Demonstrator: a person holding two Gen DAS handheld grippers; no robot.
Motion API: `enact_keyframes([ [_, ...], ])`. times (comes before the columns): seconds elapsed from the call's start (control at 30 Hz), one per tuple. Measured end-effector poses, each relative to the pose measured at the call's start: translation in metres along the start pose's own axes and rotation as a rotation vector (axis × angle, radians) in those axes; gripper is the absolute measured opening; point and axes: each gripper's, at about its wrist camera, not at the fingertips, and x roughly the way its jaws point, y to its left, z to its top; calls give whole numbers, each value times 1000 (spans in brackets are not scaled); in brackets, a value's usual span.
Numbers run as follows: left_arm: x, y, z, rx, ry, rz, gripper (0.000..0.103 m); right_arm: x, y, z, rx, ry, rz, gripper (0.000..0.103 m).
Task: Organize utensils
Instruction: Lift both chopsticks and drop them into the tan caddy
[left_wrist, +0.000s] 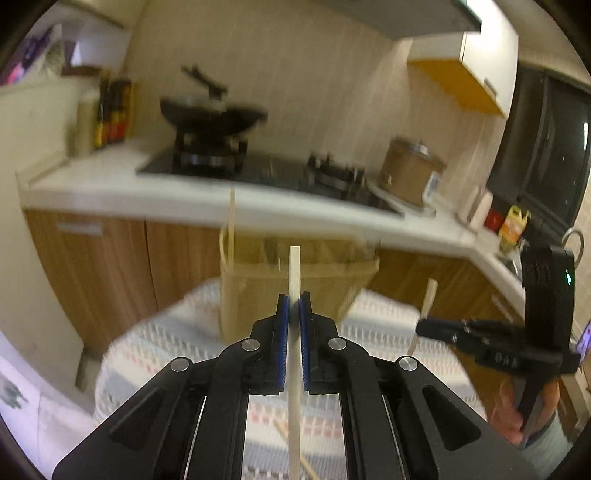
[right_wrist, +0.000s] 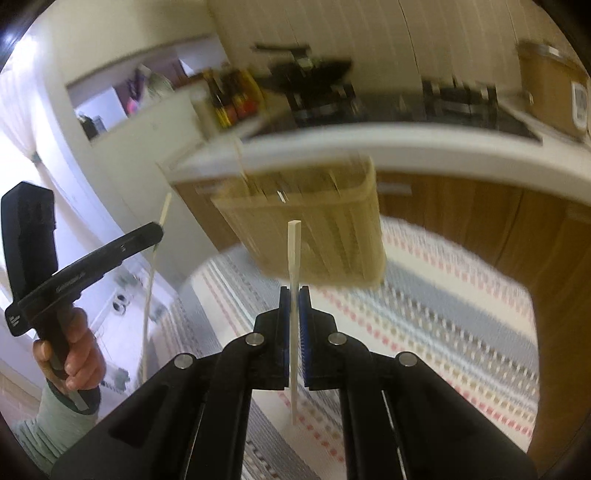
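Observation:
My left gripper (left_wrist: 294, 301) is shut on a pale wooden chopstick (left_wrist: 294, 273) held upright, its top poking above the blue pads. My right gripper (right_wrist: 294, 295) is shut on a second pale chopstick (right_wrist: 294, 251), also upright. A beige slatted utensil holder (left_wrist: 288, 291) stands on the striped cloth just beyond both grippers, with one chopstick (left_wrist: 232, 225) standing in its left end. The holder also shows in the right wrist view (right_wrist: 314, 229). The right gripper appears in the left wrist view (left_wrist: 428, 326) at the right, the left gripper in the right wrist view (right_wrist: 157, 232) at the left.
The table wears a striped patterned cloth (right_wrist: 424, 325). Another chopstick (left_wrist: 295, 454) lies on the cloth under my left gripper. Behind is a white kitchen counter (left_wrist: 110, 181) with a gas hob, a black wok (left_wrist: 212, 114), sauce bottles (left_wrist: 110, 118) and a rice cooker (left_wrist: 412, 171).

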Motion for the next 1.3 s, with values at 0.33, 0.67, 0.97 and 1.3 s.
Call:
enact_keyframes([
  [0.33, -17, -10, 87, 15, -295, 13, 4, -18, 31, 83, -39, -190, 30, 3],
  [0.67, 33, 16, 120, -31, -460, 1, 4, 12, 30, 138, -35, -315, -66, 3],
  [0.97, 86, 35, 94, -21, -461, 153, 4, 59, 19, 134, -42, -287, -130, 3],
  [1.3, 97, 56, 64, -57, -397, 139, 5, 83, 28, 115, -98, -224, -200, 3],
])
